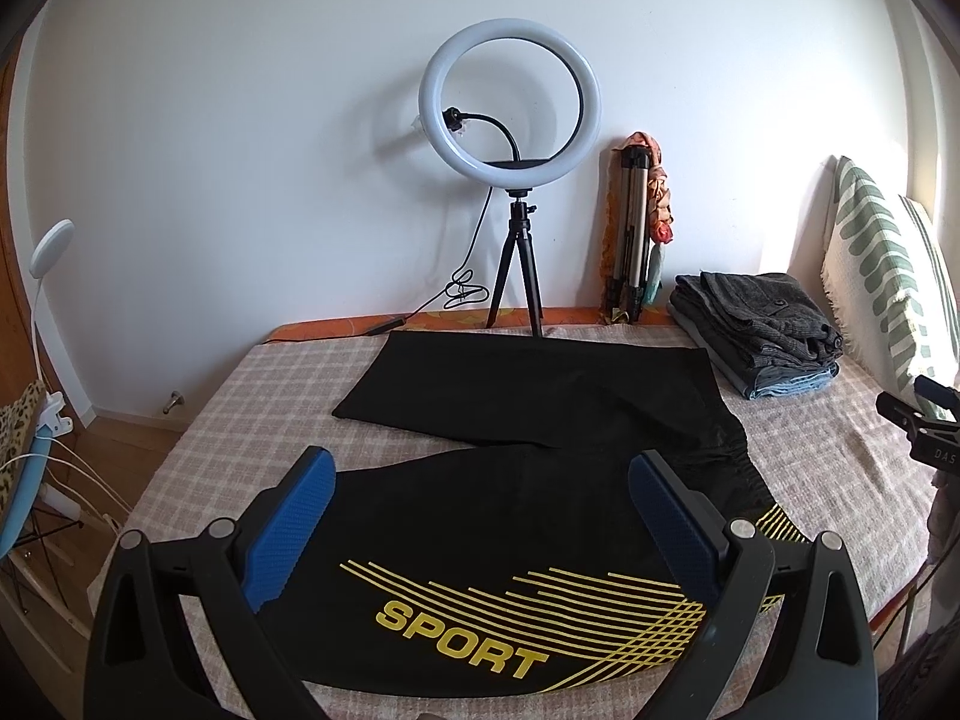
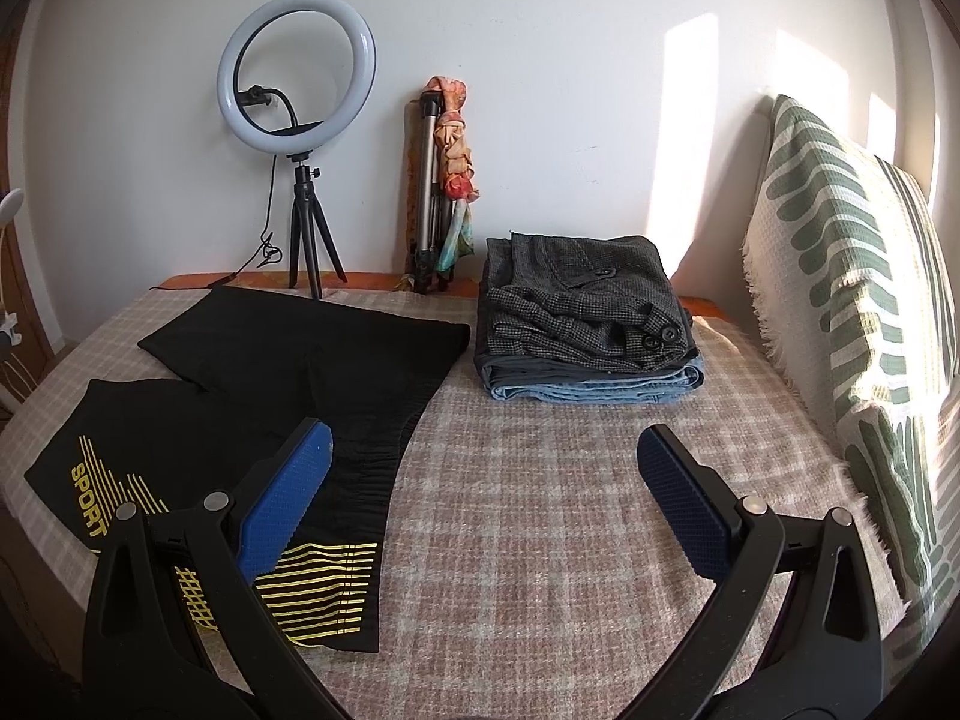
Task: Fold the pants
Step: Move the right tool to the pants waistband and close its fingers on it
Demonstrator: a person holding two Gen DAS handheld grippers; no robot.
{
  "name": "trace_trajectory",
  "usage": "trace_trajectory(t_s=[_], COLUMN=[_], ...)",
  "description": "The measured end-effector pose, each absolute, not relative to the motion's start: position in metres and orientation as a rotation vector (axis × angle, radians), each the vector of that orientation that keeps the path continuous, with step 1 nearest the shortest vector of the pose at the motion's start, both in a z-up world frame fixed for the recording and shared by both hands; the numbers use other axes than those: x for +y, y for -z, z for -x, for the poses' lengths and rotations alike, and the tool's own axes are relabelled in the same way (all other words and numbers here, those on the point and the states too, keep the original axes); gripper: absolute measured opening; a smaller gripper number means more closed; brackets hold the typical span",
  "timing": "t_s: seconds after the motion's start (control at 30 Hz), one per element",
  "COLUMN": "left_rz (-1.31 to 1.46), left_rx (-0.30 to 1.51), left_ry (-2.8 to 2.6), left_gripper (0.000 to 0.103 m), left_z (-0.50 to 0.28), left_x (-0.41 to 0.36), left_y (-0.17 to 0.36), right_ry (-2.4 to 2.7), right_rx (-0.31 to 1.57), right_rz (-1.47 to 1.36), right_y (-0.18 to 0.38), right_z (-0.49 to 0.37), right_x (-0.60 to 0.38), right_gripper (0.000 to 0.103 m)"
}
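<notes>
Black pants [image 1: 528,420] with yellow stripes and the word SPORT lie spread on the checked bedspread [image 1: 240,408], both legs reaching to the left. In the right wrist view the same pants [image 2: 288,360] fill the left half of the bed. My left gripper [image 1: 480,474] hovers open over the near leg, nothing between its blue pads. My right gripper [image 2: 483,456] is open above the bare bedspread [image 2: 540,510], just right of the waistband, and its left fingertip [image 2: 306,450] overlaps the waistband edge in the image. Part of the right gripper [image 1: 918,420] shows at the right edge of the left wrist view.
A stack of folded grey and denim clothes [image 2: 588,324] sits at the back right of the bed. A ring light on a tripod [image 1: 510,114] and a folded tripod [image 1: 630,234] stand by the wall. A green-patterned pillow [image 2: 852,276] borders the right side.
</notes>
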State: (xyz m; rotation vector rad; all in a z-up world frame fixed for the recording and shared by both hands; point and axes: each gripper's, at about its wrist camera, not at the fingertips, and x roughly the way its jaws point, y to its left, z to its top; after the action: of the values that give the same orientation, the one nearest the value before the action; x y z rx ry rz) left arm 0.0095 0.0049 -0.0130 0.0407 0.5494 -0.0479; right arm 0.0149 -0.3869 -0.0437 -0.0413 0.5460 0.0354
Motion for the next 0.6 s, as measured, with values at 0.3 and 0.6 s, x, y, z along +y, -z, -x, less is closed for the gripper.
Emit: trace_trajectory(t_s=[0.3,0.6], left_rz=[-0.080,-0.158], left_rx=[0.660,0.739], left_ry=[0.028,0.028], left_gripper=[0.099,0.100], left_z=[-0.023,-0.029], left_x=[0.025,0.046], left_y=[0.040,0.047], right_ry=[-0.177,-0.274], right_rx=[0.573,0.622], right_rz=[0.116,0.226], right_y=[0.056,0.061], right_z=[-0.007,-0.006], right_x=[-0.361,-0.334], right_gripper=[0.103,0.103])
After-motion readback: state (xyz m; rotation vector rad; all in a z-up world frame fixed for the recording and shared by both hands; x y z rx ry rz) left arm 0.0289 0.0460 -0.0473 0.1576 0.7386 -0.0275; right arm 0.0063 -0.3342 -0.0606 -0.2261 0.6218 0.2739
